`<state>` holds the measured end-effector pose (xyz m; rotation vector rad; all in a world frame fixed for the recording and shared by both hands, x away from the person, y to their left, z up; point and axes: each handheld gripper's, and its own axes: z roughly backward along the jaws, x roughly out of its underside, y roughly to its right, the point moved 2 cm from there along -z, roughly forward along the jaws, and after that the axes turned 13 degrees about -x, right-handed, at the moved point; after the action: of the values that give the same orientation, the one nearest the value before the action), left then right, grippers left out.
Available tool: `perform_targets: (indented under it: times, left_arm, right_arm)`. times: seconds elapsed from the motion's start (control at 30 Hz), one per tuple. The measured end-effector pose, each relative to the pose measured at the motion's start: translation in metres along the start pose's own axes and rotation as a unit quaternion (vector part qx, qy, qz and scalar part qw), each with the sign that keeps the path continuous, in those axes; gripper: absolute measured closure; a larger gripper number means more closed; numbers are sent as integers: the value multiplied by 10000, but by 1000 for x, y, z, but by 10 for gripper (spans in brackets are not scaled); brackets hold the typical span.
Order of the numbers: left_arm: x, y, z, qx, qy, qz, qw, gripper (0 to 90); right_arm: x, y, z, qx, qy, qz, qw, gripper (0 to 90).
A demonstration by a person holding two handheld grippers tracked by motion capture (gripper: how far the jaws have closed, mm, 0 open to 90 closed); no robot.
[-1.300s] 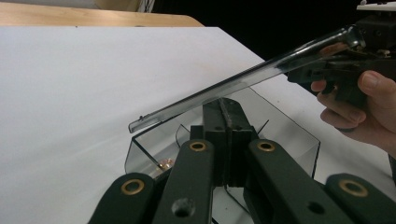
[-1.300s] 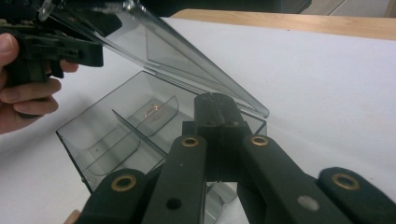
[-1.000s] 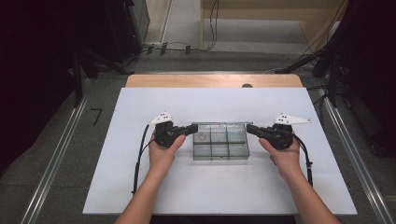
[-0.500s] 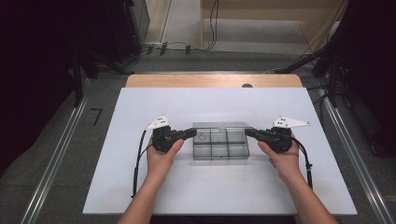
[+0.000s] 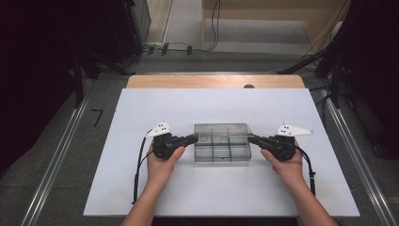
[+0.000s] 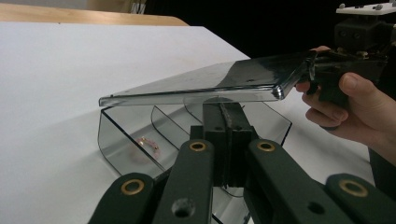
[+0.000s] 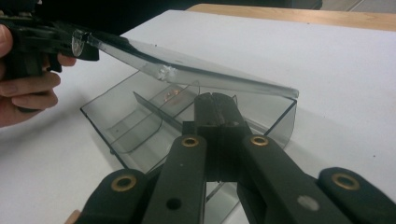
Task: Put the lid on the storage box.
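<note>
I keep both claws, left claw (image 5: 192,139) and right claw (image 5: 251,139), clamped on the clear lid (image 5: 225,132), lifting its ends evenly above the divided box (image 5: 221,152).

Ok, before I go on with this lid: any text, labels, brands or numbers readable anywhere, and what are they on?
"7": a dark mark on the grey floor left of the table, in the high view.
Nothing is printed on the clear box, its lid or either tool.
No other text can be read.
</note>
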<state>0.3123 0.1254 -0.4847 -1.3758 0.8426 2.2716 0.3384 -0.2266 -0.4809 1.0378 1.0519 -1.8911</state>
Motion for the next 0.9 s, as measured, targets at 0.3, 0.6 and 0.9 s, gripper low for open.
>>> perform_targets:
  times: [0.3, 0.6, 0.9]
  left_arm:
    - [10, 6, 5, 25, -57, 14, 10000, 899]
    - [16, 11, 14, -19, -44, -76, 10000, 899]
    - [22, 14, 17, -4, -103, -56, 9999, 899]
  right_arm:
    - [6, -8, 2, -30, 4, -11, 10000, 880]
    - [11, -14, 6, -25, 12, 40, 10000, 880]
    - [21, -17, 12, -56, 46, -61, 10000, 880]
